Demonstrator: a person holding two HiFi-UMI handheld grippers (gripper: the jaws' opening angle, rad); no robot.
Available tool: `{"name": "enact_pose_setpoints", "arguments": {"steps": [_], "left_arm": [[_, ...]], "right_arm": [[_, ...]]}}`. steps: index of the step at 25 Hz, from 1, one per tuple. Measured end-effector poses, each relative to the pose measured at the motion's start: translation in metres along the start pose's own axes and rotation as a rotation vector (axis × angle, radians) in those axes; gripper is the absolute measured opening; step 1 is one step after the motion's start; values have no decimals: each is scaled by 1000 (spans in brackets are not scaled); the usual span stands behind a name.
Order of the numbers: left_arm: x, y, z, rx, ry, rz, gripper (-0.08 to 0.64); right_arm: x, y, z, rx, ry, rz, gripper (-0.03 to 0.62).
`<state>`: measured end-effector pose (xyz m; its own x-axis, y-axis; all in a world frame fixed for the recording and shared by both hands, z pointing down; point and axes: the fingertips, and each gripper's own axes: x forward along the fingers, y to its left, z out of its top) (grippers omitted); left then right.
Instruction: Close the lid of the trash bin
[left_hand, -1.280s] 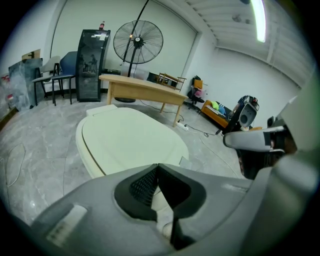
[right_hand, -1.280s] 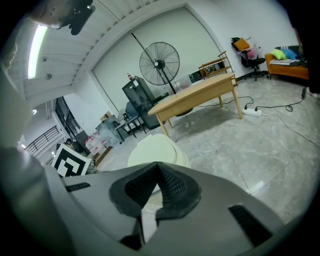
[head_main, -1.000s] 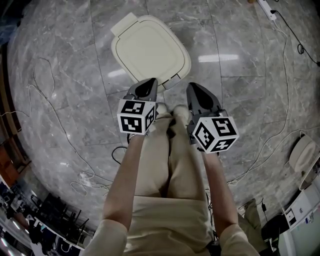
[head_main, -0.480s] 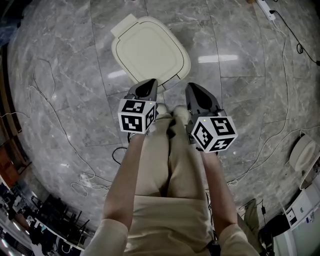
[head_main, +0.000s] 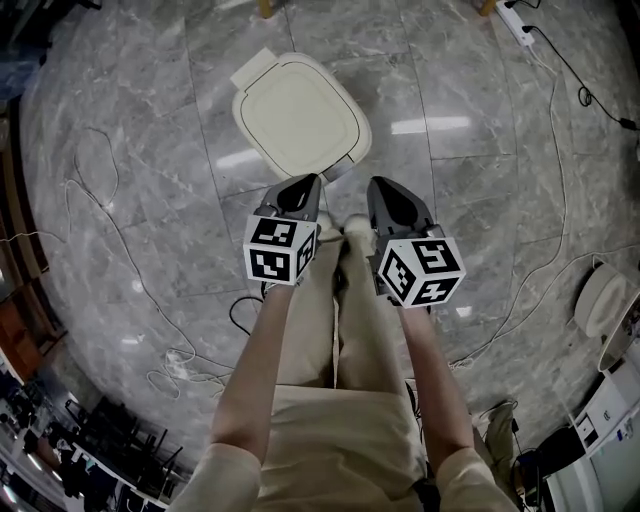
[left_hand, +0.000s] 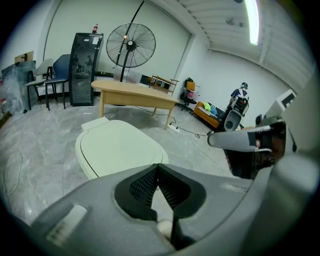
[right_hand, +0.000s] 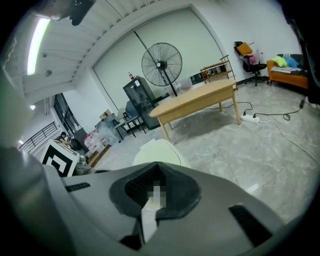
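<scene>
The cream trash bin stands on the grey marble floor with its lid lying flat and shut; a small hinge tab shows at its far left corner. It also appears as the pale bin just beyond the jaws in the left gripper view, and as the bin in the right gripper view. My left gripper and right gripper hang side by side in the air, short of the bin's near edge, above the person's legs. In both gripper views the jaws meet at the tips, left gripper and right gripper, with nothing held.
Thin cables trail over the floor at left and right, and a power strip lies at the top right. A white round object sits at the right edge. A wooden table, a standing fan and a black cabinet stand beyond the bin.
Both grippers have risen a little, away from the bin. The bin now looks slightly smaller and farther up in the head view. Its lid stays flat.
</scene>
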<state>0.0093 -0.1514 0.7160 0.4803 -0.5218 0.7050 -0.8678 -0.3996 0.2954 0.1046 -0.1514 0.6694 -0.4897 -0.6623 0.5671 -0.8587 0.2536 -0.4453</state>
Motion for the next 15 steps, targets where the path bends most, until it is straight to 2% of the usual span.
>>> {"name": "enact_pose_setpoints", "arguments": {"steps": [6, 15], "left_arm": [[-38, -21, 29, 6, -42, 0, 23], [-91, -48, 74, 10, -133, -3, 23]], "right_arm": [[-25, 15, 27, -37, -1, -18, 5], [-59, 37, 55, -166, 33, -48, 5]]}}
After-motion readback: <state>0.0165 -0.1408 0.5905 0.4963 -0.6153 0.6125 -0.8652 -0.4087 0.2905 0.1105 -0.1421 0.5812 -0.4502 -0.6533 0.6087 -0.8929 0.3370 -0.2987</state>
